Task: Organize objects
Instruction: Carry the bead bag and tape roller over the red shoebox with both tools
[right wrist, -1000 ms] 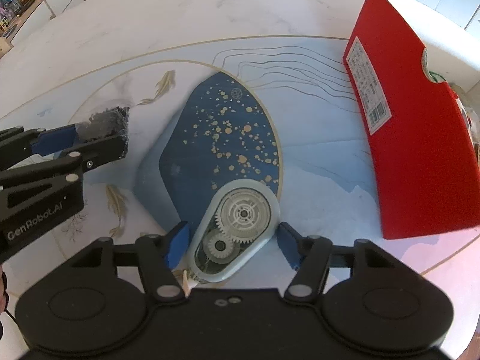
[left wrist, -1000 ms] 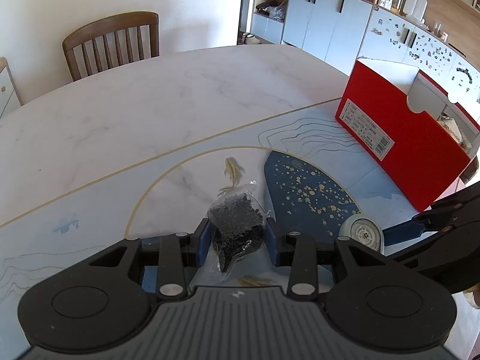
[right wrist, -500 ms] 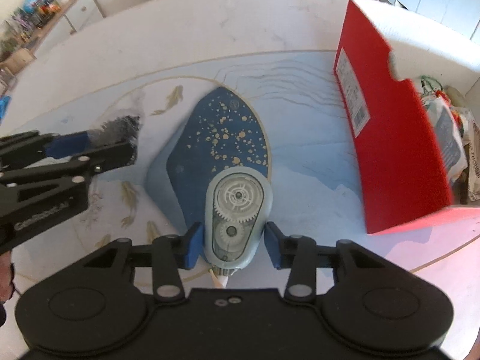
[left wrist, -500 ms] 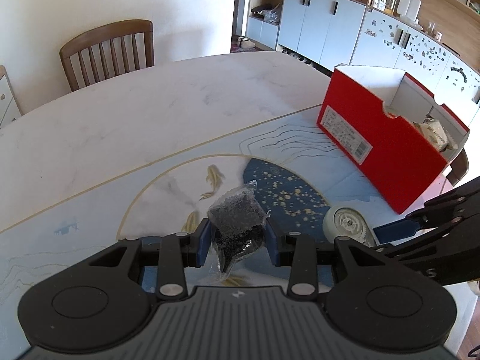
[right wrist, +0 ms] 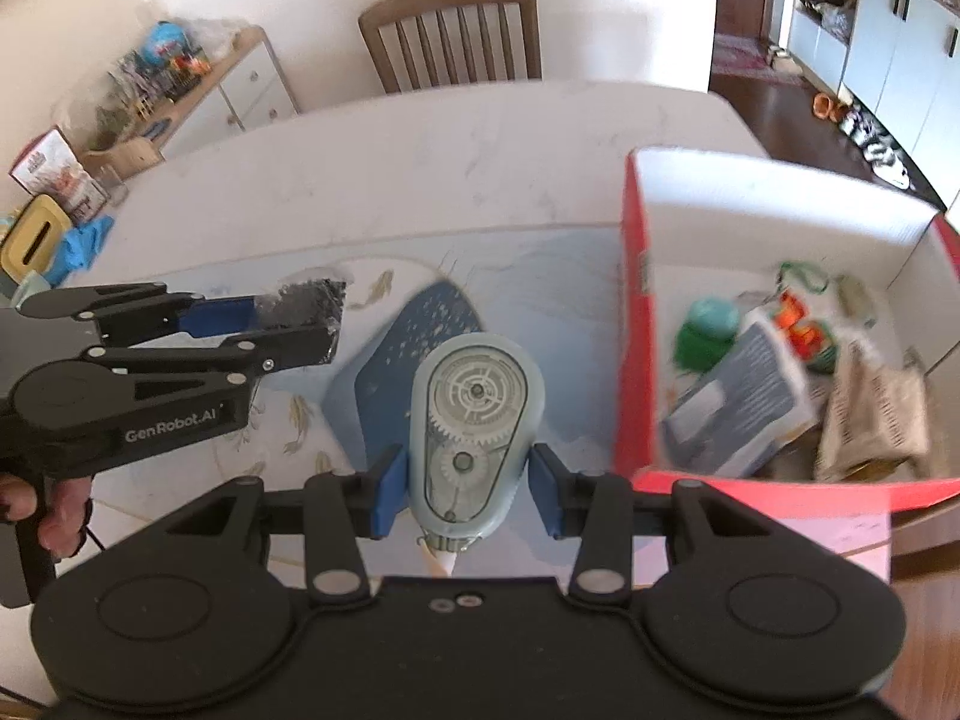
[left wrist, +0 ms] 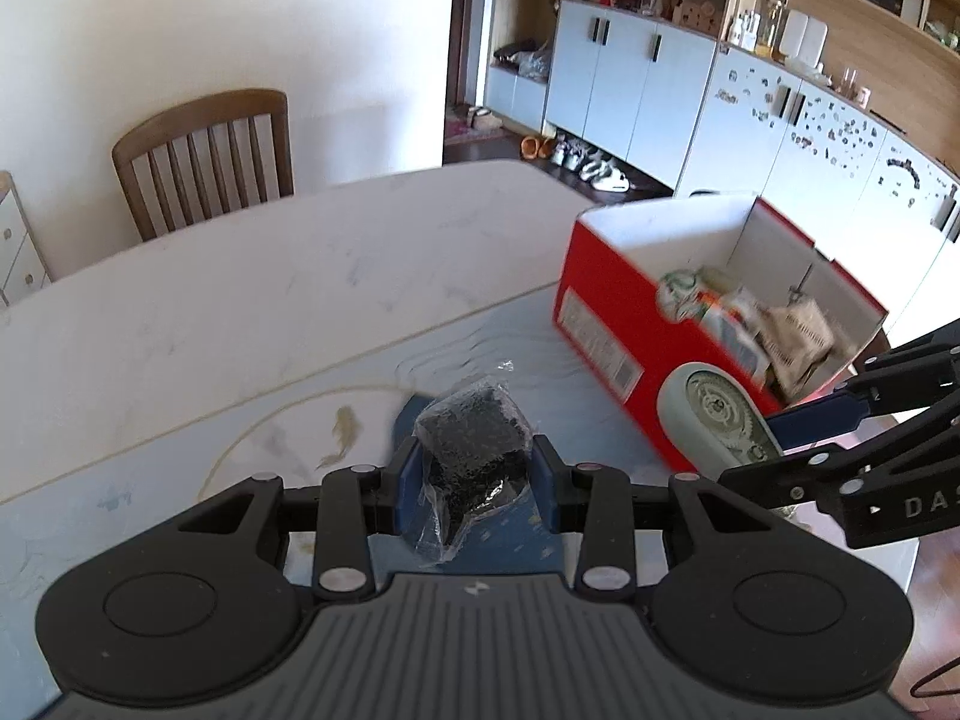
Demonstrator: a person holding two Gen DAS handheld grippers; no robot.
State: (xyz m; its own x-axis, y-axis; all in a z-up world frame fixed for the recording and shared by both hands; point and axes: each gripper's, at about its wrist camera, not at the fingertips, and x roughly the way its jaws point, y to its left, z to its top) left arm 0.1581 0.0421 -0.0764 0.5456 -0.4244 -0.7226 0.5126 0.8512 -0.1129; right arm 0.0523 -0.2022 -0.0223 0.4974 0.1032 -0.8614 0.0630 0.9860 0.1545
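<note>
Two items held above the table [left wrist: 252, 300], beside the red box [right wrist: 630, 324]
Left gripper [left wrist: 474, 474] clamps a clear bag of black granules [left wrist: 474, 450]; right gripper [right wrist: 462, 489] clamps a pale-blue correction-tape dispenser [right wrist: 474, 420]

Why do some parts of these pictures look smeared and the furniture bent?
Right wrist view: the red box and its contents smear with motion blur, while the correction tape dispenser stays sharp. Left wrist view: the fisheye lens bows the cabinets; box contents blur slightly.
</note>
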